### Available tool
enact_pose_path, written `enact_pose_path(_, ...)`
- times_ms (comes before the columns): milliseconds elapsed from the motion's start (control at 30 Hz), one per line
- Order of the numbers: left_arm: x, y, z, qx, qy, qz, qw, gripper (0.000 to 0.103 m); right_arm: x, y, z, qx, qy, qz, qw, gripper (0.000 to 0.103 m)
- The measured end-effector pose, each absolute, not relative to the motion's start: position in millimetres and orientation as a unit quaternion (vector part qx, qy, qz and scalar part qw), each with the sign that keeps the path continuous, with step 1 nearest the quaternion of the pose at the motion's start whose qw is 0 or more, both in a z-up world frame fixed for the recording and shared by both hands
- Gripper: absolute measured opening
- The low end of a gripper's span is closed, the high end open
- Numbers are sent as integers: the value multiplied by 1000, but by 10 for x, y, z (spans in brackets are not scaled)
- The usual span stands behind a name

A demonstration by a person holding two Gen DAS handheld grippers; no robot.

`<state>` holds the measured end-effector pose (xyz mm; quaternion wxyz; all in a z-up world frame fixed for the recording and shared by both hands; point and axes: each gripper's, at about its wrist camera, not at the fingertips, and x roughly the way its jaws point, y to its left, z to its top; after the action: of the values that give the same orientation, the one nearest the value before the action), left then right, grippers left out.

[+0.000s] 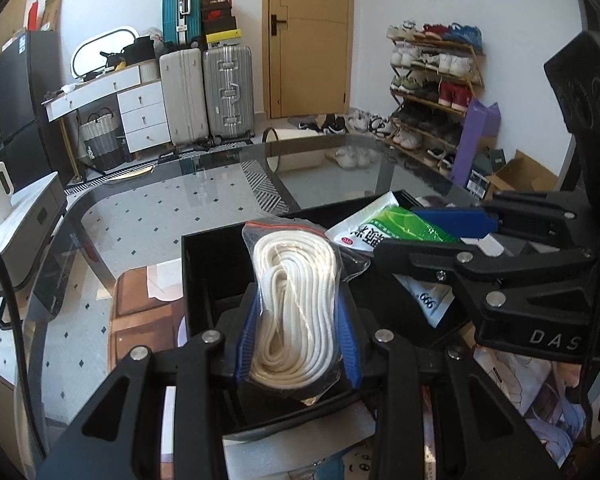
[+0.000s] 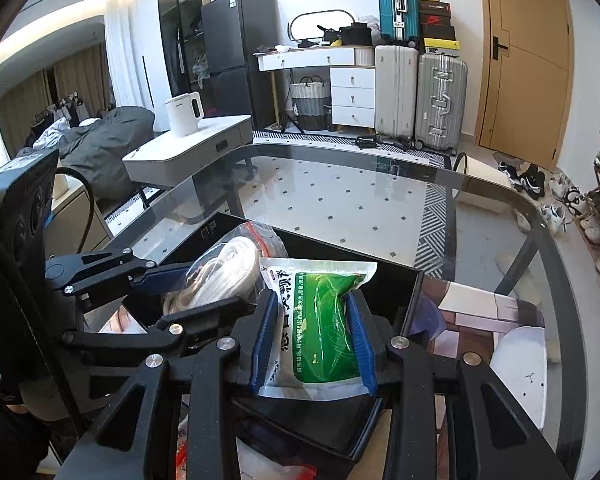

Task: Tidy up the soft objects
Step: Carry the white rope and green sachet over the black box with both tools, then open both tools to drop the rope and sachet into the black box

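My left gripper (image 1: pixel 298 304) is shut on a clear zip bag of coiled white rope (image 1: pixel 296 304), its blue pads pressing both sides, above a black open box (image 1: pixel 212 264) on the glass table. My right gripper (image 2: pixel 314 320) is shut on a green and white pouch (image 2: pixel 324 324), held over the same black box (image 2: pixel 396 280). In the left wrist view the right gripper (image 1: pixel 432 232) reaches in from the right with the pouch (image 1: pixel 396 226) between its fingers. In the right wrist view the left gripper (image 2: pixel 204 284) enters from the left holding the rope bag (image 2: pixel 228 272).
The glass table (image 1: pixel 220 184) extends far ahead, its rounded edge (image 2: pixel 532 208) at the right. Printed paper packets (image 1: pixel 428 300) lie inside the box, and an illustrated mat (image 2: pixel 480 312) lies beside it. Suitcases, a dresser and a shoe rack stand beyond.
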<state>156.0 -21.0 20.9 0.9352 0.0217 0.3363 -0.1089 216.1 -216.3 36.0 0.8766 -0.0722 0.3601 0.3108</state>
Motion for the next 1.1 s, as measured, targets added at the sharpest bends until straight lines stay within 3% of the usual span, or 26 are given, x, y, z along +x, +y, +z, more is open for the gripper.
enact_pose_path(433,1590,-217,207,29,340,-111,933,37,2287,-2084,243,-101,386,312,863,33)
enact_pose_path(567,1539,-200,236,28,334,-110,936,52,2248,-2146,252,-99,379,315,865,40)
enact_pose_path(600,1511,-184,251,27,330,-107,938,59,2226,-2171,271,-98,375,316,866,44)
enact_pose_path(767,1353,-66,337,6,318,-100,943,70,2071,-2329,418,-88,356,312,877,68)
enact_pose_path(833,1265,-10,377,-1,310,-85,947,86,2005,-2420,477,-72,352,310,880,87)
enact_pose_path(900,1153,78,417,-20,299,-72,951,103,1914,-2518,527,-50,347,314,882,98)
enact_pose_path(1100,914,193,433,-31,291,-61,954,103,1552,-2659,632,-26,326,319,890,102)
